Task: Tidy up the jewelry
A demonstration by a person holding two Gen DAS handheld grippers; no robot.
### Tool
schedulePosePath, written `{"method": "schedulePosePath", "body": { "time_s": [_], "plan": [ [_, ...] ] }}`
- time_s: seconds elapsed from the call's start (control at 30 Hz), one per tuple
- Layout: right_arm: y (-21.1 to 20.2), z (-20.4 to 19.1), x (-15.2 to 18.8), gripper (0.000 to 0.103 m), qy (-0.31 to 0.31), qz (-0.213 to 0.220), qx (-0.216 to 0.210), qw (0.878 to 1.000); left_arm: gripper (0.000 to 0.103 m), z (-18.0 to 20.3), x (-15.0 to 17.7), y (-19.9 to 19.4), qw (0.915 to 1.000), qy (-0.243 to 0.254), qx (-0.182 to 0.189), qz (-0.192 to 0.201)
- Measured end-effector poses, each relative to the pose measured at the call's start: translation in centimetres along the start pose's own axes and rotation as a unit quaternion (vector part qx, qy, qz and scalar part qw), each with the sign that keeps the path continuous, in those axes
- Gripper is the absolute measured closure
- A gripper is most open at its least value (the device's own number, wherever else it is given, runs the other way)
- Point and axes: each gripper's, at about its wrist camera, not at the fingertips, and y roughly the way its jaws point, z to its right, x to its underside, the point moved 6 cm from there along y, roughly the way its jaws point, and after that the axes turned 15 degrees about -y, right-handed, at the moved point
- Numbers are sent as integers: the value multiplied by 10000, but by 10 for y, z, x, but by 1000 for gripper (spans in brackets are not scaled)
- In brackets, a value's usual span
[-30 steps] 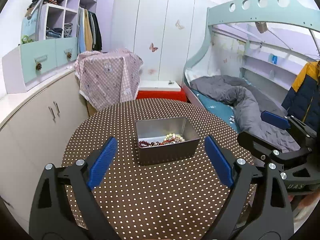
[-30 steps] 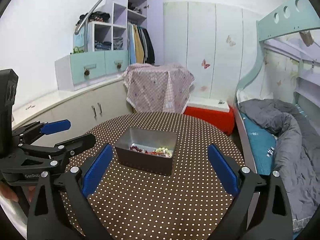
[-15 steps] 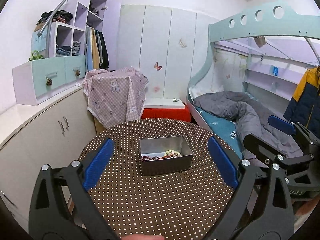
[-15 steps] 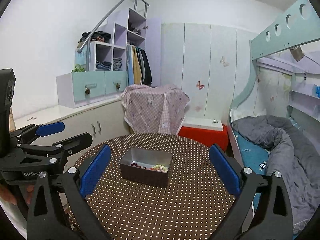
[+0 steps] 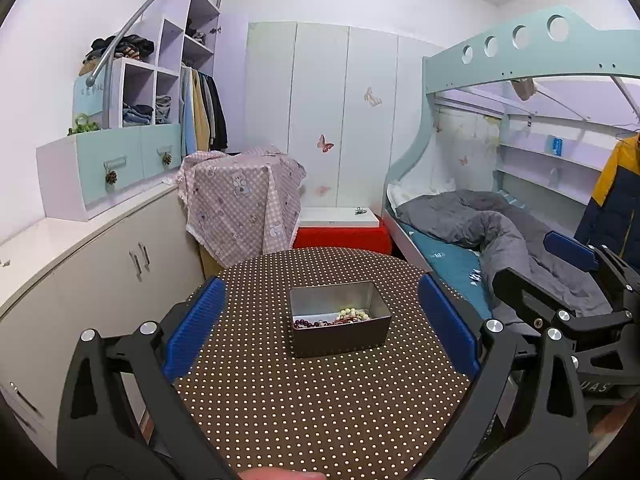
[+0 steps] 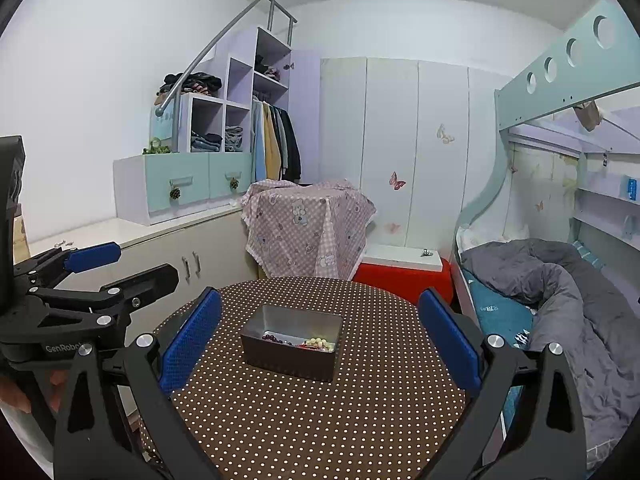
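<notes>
Jaws spread wide on both grippers above tin (image 5: 340,326) holding beads (image 5: 352,316).

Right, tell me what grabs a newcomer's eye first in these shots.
First, the grey metal rectangular tin at the middle of the round brown polka-dot table, with dark red and pale bead jewelry heaped inside. Framing it, the left gripper and right gripper hover open and empty above the table's near edge.

left tongs (image 5: 320,332): higher and farther back from the tin (image 5: 339,322) than before
right tongs (image 6: 320,344): likewise raised and drawn back
tin: looks smaller in both views
</notes>
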Motion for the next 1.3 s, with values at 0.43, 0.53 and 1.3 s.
{"method": "schedulePosePath", "body": {
  "time_s": [0.43,0.53,1.3],
  "plan": [
    [-4,-1,1,8,19,-3,10,10000,8,0,0,-6,10000,45,-52,11],
    [-4,-1,1,8,32,1,-2,10000,8,0,-2,-6,10000,39,-58,3],
    [-2,-2,2,8,33,-50,13,10000,8,-1,-1,-5,10000,44,-84,-21]
  ]
}}
